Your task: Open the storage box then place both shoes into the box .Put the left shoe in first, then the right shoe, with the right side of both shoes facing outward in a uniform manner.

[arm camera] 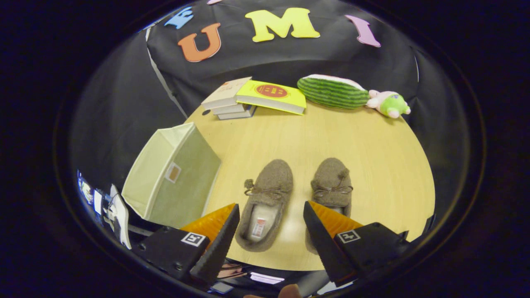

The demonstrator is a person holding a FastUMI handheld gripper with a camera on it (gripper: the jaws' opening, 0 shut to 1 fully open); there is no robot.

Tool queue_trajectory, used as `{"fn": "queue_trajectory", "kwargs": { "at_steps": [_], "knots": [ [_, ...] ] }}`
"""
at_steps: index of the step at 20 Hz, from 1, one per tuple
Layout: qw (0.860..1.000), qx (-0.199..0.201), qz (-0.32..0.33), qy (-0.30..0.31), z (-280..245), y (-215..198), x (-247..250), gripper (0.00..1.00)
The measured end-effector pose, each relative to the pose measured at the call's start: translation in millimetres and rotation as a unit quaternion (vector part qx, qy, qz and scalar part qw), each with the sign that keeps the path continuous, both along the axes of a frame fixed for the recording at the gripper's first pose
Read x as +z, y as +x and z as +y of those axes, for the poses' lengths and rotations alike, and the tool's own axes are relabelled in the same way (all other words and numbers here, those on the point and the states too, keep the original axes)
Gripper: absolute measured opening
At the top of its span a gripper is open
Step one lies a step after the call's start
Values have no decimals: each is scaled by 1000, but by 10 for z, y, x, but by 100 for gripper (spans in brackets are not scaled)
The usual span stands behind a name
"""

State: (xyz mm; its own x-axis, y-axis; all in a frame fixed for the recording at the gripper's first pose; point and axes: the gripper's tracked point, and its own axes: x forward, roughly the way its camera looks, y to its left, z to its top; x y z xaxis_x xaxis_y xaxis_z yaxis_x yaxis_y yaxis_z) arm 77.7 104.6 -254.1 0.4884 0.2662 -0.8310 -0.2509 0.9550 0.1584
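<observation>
Furthest left, the storage box (174, 174) stood at the table (372, 165) edge, pale green fabric, its lid apparently closed. Just right of it the gripper (271, 209) hung with fingers spread wide, holding nothing; the left shoe (265, 203) lay between them, the right shoe (331, 186) partly behind the right finger. Books (256, 97) and plush toys (352, 95) sat far beyond. Risk, as I judged it: grabbing a shoe before opening the box, or the soft lid slipping from the fingers and nudging the light box off the edge

Gripper (271, 223) fingers apart above left shoe (265, 207); right shoe (331, 186) beside; storage box (172, 176) closed.
</observation>
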Motion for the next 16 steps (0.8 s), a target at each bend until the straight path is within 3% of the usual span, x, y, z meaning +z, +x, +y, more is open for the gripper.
{"fn": "queue_trajectory", "kwargs": {
  "at_steps": [8,16],
  "knots": [
    [994,-16,108,19,38,-74,-633,88],
    [980,-57,179,65,125,-39,-878,54]
  ]
}}
